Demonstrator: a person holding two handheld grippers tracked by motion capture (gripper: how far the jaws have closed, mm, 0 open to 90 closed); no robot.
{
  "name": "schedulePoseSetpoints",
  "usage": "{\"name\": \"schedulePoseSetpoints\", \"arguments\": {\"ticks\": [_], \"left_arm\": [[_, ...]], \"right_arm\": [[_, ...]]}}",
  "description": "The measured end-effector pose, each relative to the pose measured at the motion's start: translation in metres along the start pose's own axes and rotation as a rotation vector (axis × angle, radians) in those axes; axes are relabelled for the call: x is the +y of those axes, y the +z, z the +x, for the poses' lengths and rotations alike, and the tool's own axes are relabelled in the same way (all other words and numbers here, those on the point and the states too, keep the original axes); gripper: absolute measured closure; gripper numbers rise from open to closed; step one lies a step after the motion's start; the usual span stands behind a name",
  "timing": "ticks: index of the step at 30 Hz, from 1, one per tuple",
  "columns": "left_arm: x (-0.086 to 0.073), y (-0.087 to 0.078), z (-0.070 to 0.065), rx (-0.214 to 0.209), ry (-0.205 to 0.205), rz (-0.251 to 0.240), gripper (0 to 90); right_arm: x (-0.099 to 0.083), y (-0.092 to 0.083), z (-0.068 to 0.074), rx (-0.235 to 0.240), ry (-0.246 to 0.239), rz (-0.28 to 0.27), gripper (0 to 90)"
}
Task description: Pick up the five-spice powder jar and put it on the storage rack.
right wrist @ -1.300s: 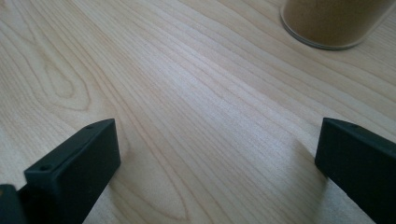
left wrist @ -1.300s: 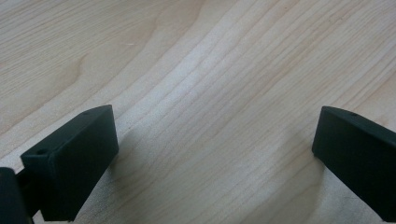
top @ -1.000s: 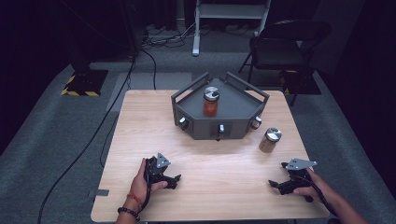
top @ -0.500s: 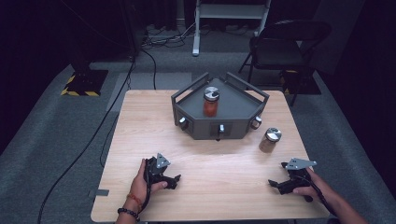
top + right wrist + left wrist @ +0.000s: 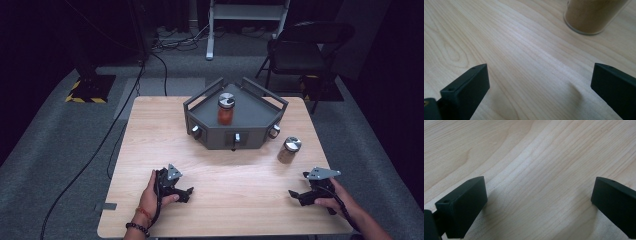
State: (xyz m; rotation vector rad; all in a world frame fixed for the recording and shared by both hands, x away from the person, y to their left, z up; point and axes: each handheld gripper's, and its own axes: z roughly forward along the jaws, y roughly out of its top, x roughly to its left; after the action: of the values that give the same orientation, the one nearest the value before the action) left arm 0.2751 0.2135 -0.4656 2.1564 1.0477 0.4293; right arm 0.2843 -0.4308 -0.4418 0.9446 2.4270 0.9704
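**Both tools spread wide and resting low on the counter, brown jar nearest the right one**

The right tool (image 5: 295, 195) lies at the near right corner of the counter (image 5: 235, 185), gripped by the person's right hand (image 5: 336, 199). Its jaws stand wide apart with bare wood between them; they have just been closing a little, yet nothing sits between them. In the right gripper view its two black fingers (image 5: 465, 91) frame plain wood grain, and the base of the brown jar (image 5: 592, 15) stands ahead of them and toward the right, apart from both.

The left tool (image 5: 186, 194) lies at the near left, held by the left hand (image 5: 151, 192), jaws likewise spread and grasping nothing; the left gripper view shows its fingers (image 5: 461, 206) over bare wood.

From the high view, the brown jar (image 5: 288, 150) with a silver lid stands upright on the counter, beyond the right tool and just off the front right corner of the grey tray (image 5: 250, 115). The tray is an angular, walled box with knobs on its front faces, sitting at the counter's far middle. Inside it stands a red jar (image 5: 225, 108), upright, also silver-lidded.

A black folding chair (image 5: 305, 47) stands on the floor past the counter.
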Motion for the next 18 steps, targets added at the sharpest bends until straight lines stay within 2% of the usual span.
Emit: {"name": "schedulePoseSetpoints", "arguments": {"ticks": [8, 10, 18], "left_arm": [[0.0, 0.0, 0.0, 0.0, 0.0, 0.0, 0.3], [0.0, 0.0, 0.0, 0.0, 0.0, 0.0, 0.3], [0.0, 0.0, 0.0, 0.0, 0.0, 0.0, 0.3]], "right_arm": [[0.002, -0.003, 0.003, -0.034, 0.024, -0.033, 1.9], [0.003, -0.004, 0.002, -0.03, 0.029, -0.039, 2.0], [0.014, -0.01, 0.001, -0.047, 0.021, -0.036, 2.3]]}}
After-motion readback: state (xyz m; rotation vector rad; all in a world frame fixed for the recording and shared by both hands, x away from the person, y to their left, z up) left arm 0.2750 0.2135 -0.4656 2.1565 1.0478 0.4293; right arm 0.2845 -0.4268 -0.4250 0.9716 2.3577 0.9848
